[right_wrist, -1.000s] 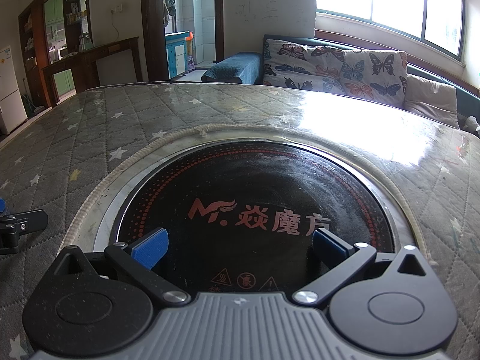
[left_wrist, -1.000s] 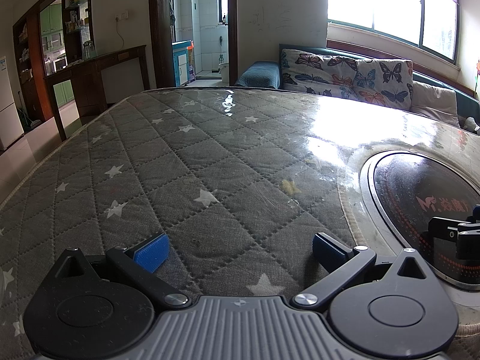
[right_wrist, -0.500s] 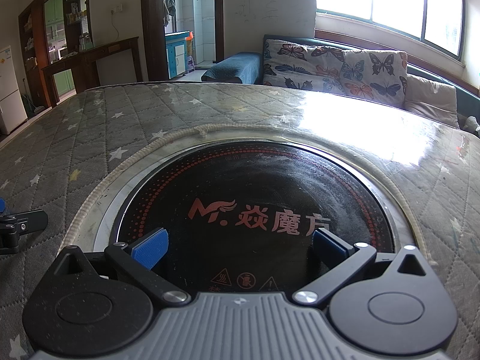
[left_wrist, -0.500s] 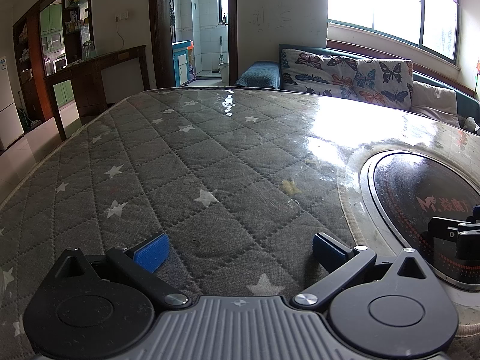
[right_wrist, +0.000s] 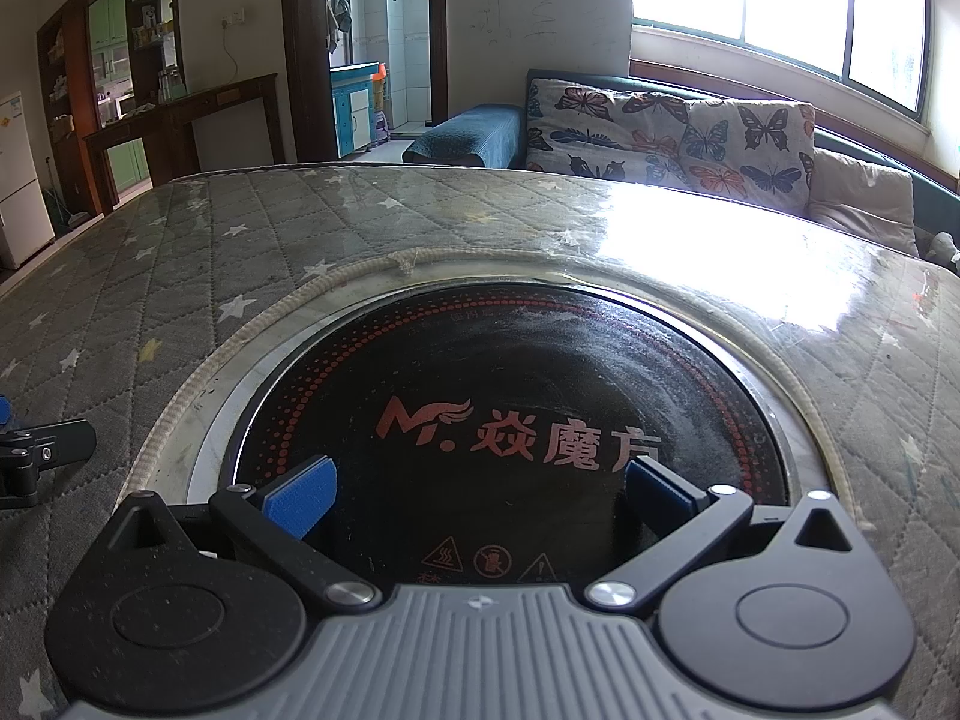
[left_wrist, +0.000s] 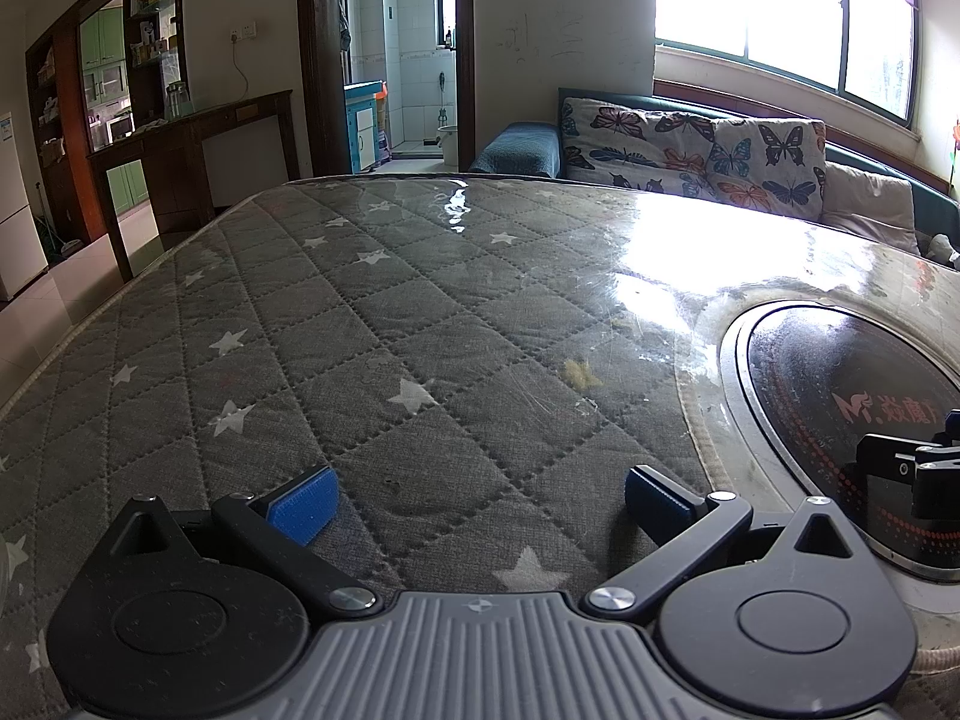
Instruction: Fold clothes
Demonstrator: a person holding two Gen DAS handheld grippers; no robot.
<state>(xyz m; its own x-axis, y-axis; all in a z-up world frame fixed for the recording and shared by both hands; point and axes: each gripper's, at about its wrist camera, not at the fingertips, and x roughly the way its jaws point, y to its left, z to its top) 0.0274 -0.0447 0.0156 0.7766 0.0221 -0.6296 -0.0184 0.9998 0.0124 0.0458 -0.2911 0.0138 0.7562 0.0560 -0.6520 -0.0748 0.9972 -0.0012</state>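
Observation:
No clothes show in either view. My left gripper (left_wrist: 477, 501) is open and empty, low over the grey quilted star-pattern table cover (left_wrist: 360, 330). My right gripper (right_wrist: 480, 495) is open and empty, low over the round black induction cooktop (right_wrist: 510, 384) set into the table. The right gripper's finger shows at the right edge of the left wrist view (left_wrist: 900, 468). The left gripper's finger shows at the left edge of the right wrist view (right_wrist: 48, 441).
The cooktop (left_wrist: 852, 396) lies to the right of the left gripper. A clear plastic sheet covers the table. A sofa with butterfly cushions (right_wrist: 672, 138) stands beyond the far edge, under bright windows. A dark wooden counter (left_wrist: 192, 138) and a doorway stand at the back left.

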